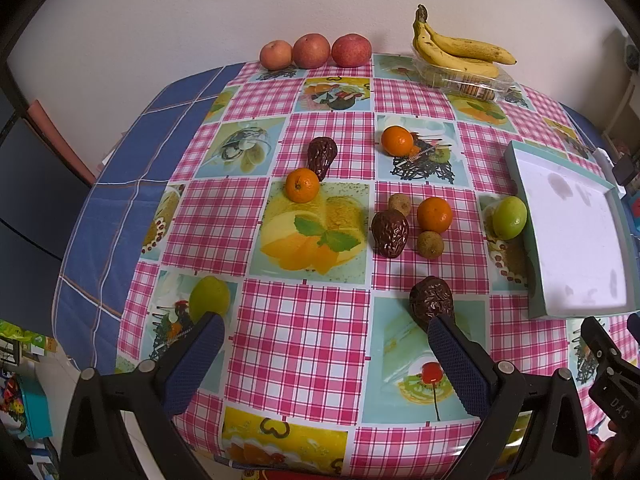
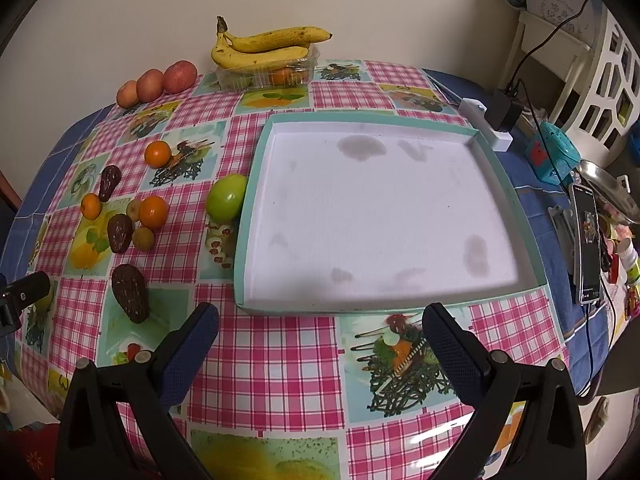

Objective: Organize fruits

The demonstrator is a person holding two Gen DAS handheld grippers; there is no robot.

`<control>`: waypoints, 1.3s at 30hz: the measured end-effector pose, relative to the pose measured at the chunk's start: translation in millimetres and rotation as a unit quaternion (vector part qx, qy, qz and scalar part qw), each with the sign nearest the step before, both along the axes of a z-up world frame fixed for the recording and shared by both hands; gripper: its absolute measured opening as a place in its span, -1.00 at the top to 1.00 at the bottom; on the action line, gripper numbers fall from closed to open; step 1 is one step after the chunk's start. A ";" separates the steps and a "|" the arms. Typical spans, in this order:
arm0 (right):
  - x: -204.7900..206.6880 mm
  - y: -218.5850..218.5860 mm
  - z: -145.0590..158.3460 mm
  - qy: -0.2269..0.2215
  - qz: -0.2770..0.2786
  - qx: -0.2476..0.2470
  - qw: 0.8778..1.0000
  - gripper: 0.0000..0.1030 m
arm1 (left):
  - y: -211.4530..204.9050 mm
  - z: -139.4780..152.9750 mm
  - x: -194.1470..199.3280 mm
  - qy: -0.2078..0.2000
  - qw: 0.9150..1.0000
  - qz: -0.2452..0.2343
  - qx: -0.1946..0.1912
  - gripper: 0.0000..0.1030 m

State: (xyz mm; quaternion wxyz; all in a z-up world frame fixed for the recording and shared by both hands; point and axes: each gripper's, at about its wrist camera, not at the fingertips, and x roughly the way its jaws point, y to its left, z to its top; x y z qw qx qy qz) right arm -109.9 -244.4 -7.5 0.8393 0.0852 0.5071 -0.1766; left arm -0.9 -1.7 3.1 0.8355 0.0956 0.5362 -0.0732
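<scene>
My left gripper (image 1: 326,326) hovers open over the checked tablecloth. Its right finger partly covers a dark brown avocado (image 1: 432,302), and a green fruit (image 1: 209,298) lies by its left finger. Ahead lie two more avocados (image 1: 390,233), three oranges (image 1: 435,215) and two small brown fruits (image 1: 430,244). Another green fruit (image 2: 227,197) touches the left rim of a white tray (image 2: 380,208) with teal edges, which holds nothing. My right gripper (image 2: 320,320) is open just in front of the tray's near rim. Three apples (image 1: 311,51) and bananas (image 1: 460,50) sit at the back.
The bananas rest on a clear plastic box (image 2: 266,74) by the wall. To the right of the tray are a phone (image 2: 586,236), a charger block with cable (image 2: 504,110), a teal toy (image 2: 554,156) and a metal dish (image 2: 608,188). A white chair (image 2: 580,60) stands beyond.
</scene>
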 end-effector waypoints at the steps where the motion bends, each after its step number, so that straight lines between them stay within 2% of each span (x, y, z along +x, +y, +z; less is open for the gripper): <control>1: -0.4 0.6 -0.4 0.000 0.000 0.000 1.000 -0.97 | -0.4 -0.1 -0.2 0.000 1.000 0.000 0.000 -1.00; 31: 0.1 2.2 -3.1 0.004 0.001 0.000 1.000 -0.97 | 0.3 -0.4 -0.7 0.000 1.000 0.000 0.001 -1.00; 39: 2.0 4.0 -3.5 0.004 0.003 -0.002 1.000 -0.97 | 3.7 -1.6 1.3 0.006 1.000 0.002 -0.015 -1.00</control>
